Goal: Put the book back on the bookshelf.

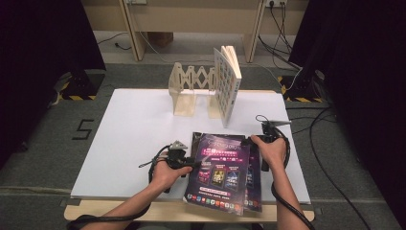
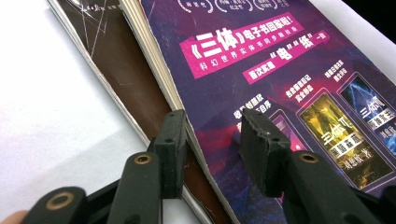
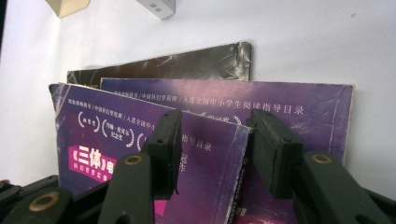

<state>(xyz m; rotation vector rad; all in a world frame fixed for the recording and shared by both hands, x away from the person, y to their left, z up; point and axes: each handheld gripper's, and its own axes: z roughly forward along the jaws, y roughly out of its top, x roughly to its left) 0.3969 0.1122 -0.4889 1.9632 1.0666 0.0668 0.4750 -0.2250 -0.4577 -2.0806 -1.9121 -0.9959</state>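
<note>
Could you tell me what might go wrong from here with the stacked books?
1. The left gripper straddles the top book's page edge with open jaws; closing there might catch only the cover or a few pages and bend them.
2. The right gripper straddles the top book's corner, open, with the second book right behind; it could nip both.
3. The stack overhangs the table's near edge, so a push could slide it off.

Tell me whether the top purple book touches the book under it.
Touching. The right gripper view shows the top purple book lying flat on the book under it, no gap between their covers.
</note>
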